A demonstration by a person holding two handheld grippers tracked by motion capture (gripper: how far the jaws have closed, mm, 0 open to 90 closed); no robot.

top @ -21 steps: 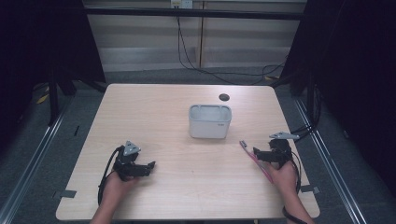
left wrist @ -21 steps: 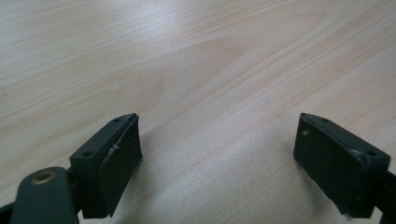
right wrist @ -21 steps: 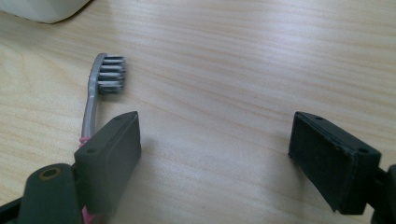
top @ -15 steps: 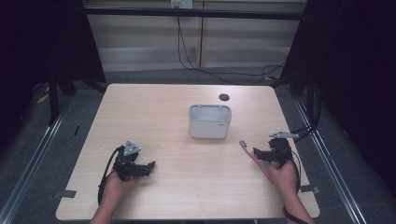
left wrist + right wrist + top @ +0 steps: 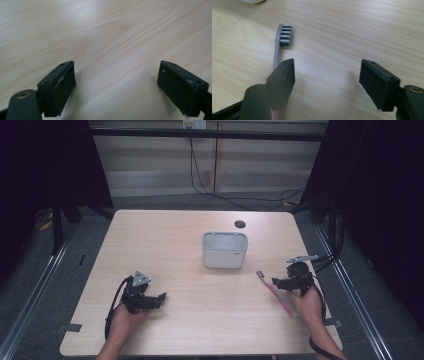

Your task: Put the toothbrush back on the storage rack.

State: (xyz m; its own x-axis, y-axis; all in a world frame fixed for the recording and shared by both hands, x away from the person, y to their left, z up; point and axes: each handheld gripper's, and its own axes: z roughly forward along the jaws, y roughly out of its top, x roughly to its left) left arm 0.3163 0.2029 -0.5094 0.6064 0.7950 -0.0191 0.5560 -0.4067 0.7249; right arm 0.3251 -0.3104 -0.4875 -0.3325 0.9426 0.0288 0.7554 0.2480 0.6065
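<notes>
Since the right gripper (image 5: 327, 82) sits with jaws apart and its left jaw right over the toothbrush (image 5: 274, 292) handle, not straddling it, closing here likely pinches nothing or kicks the brush sideways. It needs to shift toward the handle first. Left gripper (image 5: 116, 87) is also spread wide over bare table (image 5: 165, 245), holding nothing. The brush lies flat near the right edge; its long axis runs diagonally, pink handle toward the person, bristle head pointing away-left at the bin (image 5: 224, 250), well apart from it. Farther back, a small dark disc (image 5: 240, 224).
</notes>
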